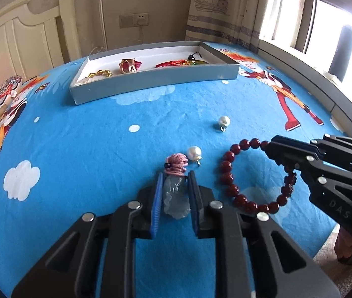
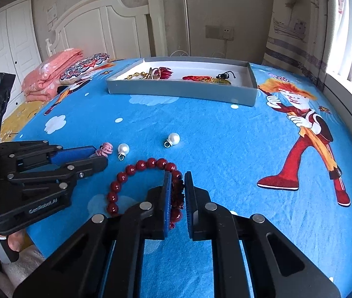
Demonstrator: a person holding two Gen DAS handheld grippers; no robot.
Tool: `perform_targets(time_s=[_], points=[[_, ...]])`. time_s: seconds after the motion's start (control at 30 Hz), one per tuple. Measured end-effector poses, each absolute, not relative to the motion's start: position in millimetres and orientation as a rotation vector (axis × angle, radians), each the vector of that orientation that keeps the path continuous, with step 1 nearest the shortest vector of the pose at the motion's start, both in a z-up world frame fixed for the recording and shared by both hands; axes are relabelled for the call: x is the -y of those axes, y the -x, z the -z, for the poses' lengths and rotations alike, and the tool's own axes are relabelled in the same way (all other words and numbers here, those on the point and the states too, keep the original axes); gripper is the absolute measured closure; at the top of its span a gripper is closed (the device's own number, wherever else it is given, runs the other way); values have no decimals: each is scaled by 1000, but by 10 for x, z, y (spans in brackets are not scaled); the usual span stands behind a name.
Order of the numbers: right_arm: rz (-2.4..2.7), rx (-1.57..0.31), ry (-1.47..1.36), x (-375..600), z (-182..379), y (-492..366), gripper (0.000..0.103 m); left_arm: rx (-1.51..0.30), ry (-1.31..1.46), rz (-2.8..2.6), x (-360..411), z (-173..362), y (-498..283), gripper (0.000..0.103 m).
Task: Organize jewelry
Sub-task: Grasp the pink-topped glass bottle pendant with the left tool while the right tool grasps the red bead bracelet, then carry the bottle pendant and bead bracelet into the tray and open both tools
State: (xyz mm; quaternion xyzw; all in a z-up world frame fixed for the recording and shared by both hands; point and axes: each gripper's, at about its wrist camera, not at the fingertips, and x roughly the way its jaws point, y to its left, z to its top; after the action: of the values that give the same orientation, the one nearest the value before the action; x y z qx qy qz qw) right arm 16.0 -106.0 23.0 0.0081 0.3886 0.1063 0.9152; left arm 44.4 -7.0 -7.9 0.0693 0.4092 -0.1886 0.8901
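Two tools are down on the bed at once, each narrowed around a piece of jewelry. The left tool (image 1: 175, 186) has its blue pads either side of a pale translucent pendant (image 1: 176, 198), closed onto its sides; the pendant's pink cord knot (image 1: 176, 164) lies just past the fingertips on the blue sheet (image 1: 89, 154). From the right wrist view only the knot shows beyond this tool's fingers, the pendant itself being hidden.

The right tool (image 2: 178, 186) stands nearly closed over one side of a dark red bead bracelet (image 2: 136, 171). The strand and its carved red charm sit in the narrow gap; the left pad touches the beads, while contact on the right pad cannot be told. The rest of the bracelet loops out to the left, flat on the sheet, between the two tools.

One pearl drop (image 1: 194, 153) lies just beside the cord knot. A second pearl drop (image 1: 224, 121) lies farther out, apart from the first.

Beyond these, near the far side of the bed, sits a shallow grey tray (image 1: 151, 79) with a white interior. It holds gold and red ornaments (image 1: 129, 65) and a dark corded piece at its right end.
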Motion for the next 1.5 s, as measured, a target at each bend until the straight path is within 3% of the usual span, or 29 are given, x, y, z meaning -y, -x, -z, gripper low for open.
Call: perform_targets(time_s=[0.9,1.5], points=[[-209,-693,-46,1244,-694,-186,92,-725,-118,359,-49,-397,-507,84],[-184,-617,-15,1357,-1095,-657,92,-669,-103,326,13,-718,-1048,84]])
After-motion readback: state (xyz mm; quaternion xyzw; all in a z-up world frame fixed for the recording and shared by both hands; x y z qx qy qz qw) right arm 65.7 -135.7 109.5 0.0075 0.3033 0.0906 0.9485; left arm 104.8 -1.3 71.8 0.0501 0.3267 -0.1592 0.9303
